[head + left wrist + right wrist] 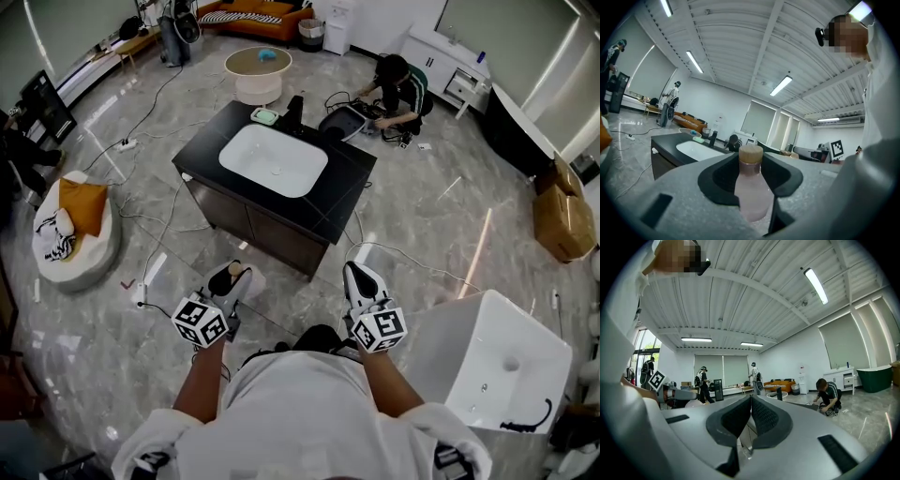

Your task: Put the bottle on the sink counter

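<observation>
Upright, the pale pink bottle (751,187) wears a tan cap

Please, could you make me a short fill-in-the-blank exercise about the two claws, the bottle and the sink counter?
1. The left claw is shut on a pink ____.
2. The right claw is shut and holds ____.
3. The black sink counter has a ____ basin.
Missing words: bottle; nothing; white.

one bottle (751,187), one sink counter (343,187)
</observation>
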Available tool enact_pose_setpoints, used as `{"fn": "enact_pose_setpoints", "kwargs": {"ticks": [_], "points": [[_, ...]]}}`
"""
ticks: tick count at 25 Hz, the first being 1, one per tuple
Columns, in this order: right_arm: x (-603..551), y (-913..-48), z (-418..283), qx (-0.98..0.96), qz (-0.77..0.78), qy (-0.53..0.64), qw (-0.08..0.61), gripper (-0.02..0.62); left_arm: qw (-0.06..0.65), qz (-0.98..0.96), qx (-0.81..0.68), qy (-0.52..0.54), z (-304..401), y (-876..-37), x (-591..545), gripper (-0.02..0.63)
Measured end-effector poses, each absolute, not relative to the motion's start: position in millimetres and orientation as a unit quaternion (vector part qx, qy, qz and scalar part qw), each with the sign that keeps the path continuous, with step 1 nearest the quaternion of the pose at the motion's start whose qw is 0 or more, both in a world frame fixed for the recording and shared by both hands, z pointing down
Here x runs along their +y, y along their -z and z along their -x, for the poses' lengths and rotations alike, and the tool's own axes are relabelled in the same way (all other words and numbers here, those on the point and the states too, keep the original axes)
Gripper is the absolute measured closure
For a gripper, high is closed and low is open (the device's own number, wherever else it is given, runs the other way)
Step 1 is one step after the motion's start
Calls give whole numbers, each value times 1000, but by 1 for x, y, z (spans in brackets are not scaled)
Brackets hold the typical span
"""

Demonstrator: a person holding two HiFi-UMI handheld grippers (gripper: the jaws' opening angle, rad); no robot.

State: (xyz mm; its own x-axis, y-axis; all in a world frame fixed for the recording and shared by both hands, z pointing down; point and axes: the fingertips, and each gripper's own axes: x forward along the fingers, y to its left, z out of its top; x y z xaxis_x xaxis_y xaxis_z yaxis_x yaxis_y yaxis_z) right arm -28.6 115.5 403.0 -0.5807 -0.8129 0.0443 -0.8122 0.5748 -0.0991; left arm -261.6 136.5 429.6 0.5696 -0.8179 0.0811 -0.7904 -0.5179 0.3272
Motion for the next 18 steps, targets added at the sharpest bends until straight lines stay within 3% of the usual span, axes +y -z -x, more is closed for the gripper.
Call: {"fn": "enact_pose_setpoints", "kwargs": {"ticks": [18], "points": [[-38, -400, -1, 877, 476, 61, 37, 580, 160, -881, -445, 16, 232, -421, -20, 459]]}}
